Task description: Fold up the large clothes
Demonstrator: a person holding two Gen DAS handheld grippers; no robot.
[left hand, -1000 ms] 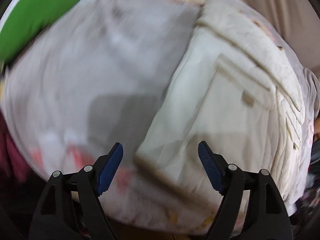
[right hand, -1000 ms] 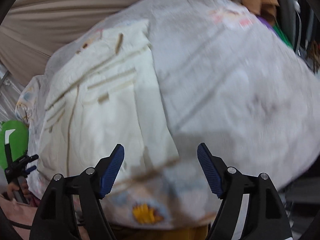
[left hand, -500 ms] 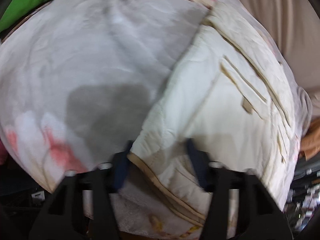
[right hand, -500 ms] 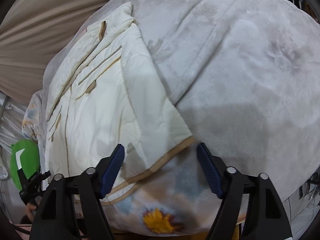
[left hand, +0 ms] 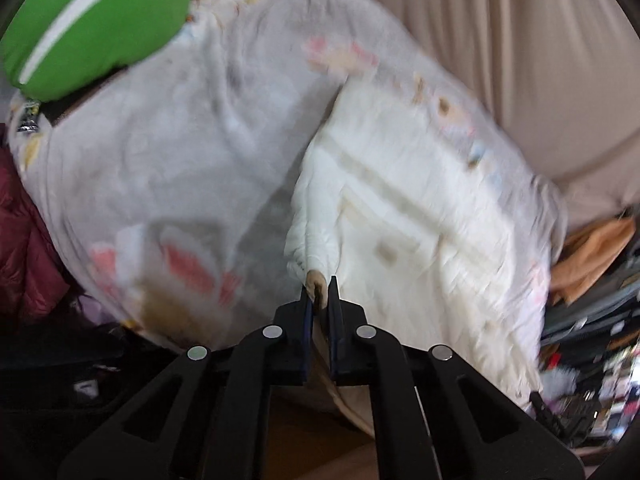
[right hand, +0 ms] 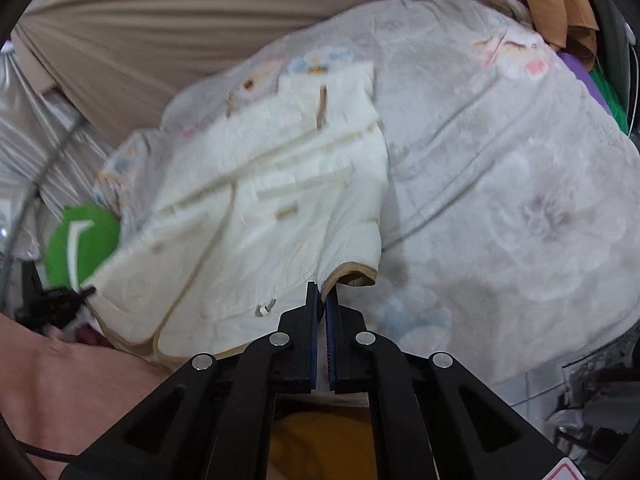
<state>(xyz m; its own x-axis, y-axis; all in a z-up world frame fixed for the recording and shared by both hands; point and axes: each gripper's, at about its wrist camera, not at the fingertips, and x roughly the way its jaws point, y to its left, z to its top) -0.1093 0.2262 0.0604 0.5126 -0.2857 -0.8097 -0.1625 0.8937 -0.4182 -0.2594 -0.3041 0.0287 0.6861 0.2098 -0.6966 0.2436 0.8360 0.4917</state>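
The cream quilted jacket lies spread on a grey fleece blanket printed with pale cartoon figures; its tan-piped edges and pocket flaps face up, though both views are blurred by motion. The left tongs are drawn narrow, pinching the tan-trimmed hem corner of the jacket, which rises in a gathered ridge from the blanket up to the blades. The right tongs are likewise pinched on the jacket at its tan-bound edge, just beside an open cuff that curls up off the blanket. A green cushion with a white stripe rests at the blanket's far corner; beige curtain hangs behind; orange cloth is heaped at the edge.
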